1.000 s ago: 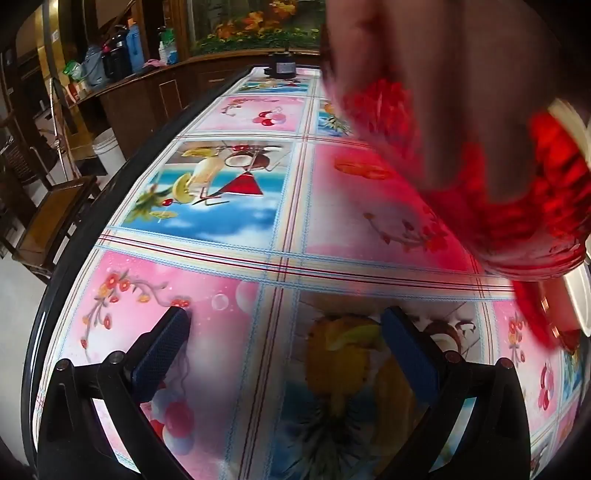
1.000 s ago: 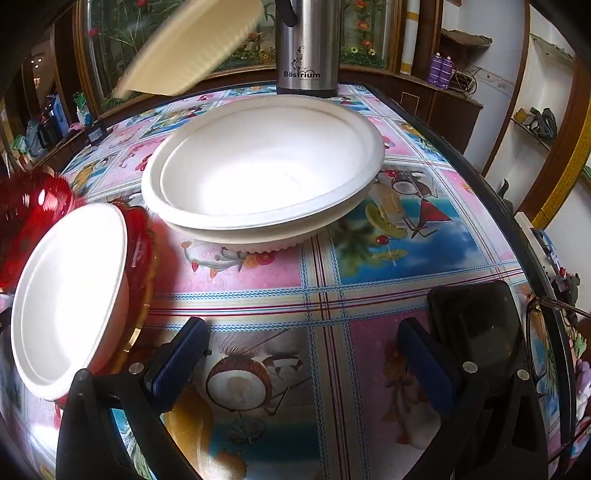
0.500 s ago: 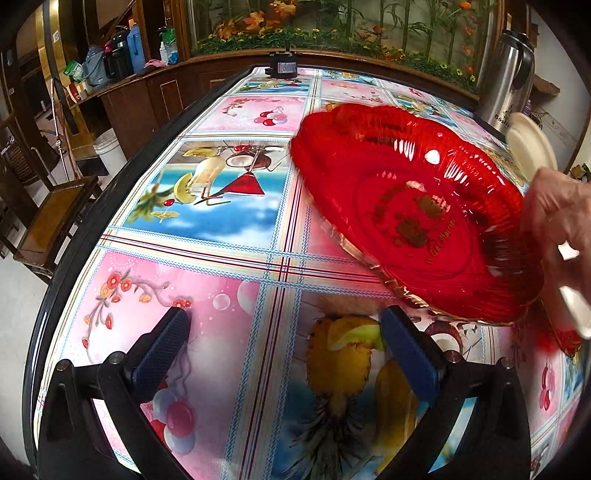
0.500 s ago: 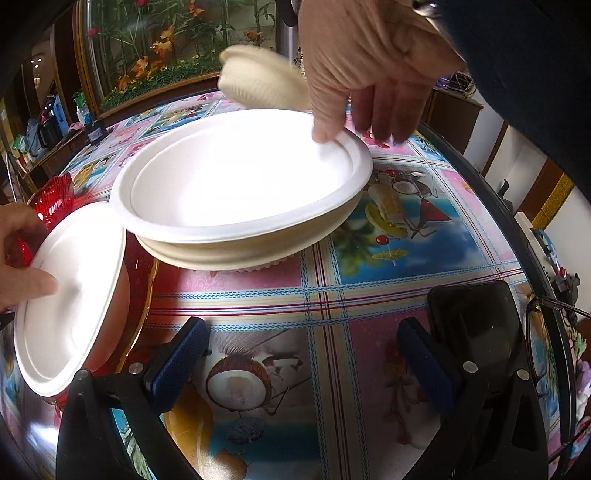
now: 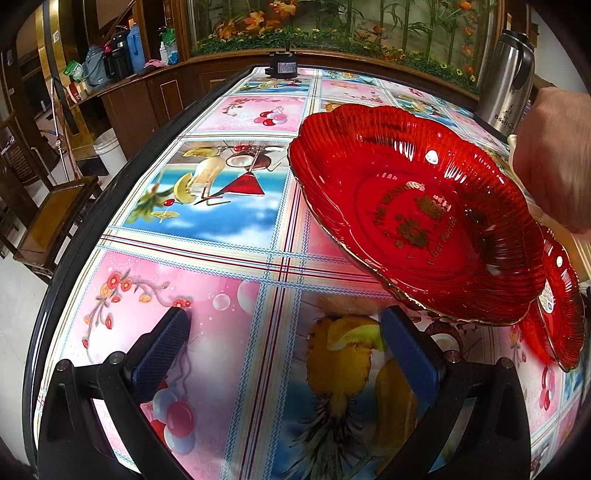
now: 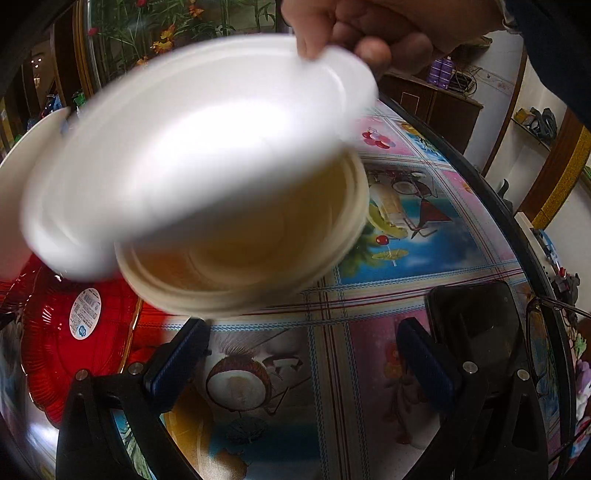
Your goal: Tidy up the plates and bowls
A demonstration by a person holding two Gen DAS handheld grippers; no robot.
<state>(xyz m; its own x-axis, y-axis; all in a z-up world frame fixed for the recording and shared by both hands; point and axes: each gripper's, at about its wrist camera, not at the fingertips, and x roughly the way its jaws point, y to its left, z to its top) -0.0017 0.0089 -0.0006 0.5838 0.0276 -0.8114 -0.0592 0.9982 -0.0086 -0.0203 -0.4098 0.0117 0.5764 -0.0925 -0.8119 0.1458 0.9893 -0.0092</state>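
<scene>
Red dish [image 5: 417, 214] sits tilted over the table [image 5: 229, 266] middle, a bare hand [image 5: 554, 158] at its far rim; white plates [image 6: 199, 162], blurred, hang from another hand [image 6: 369, 26]. Left gripper [image 5: 291, 354] and right gripper [image 6: 314, 358] gape wide, holding nothing. Risk: the tilted dish slides, or the pinched plates drop on the red dish beneath.

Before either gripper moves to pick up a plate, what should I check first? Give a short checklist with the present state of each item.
1. Left gripper open and empty: ok.
2. Right gripper open and empty: ok.
3. Bare hand clear of the white plates: not ok, it holds their rim.
4. White plates at rest: not ok, blurred and lifted.
5. Large red plate flat on the table: not ok, tilted.
6. Hand off the red plate: cannot tell.
</scene>
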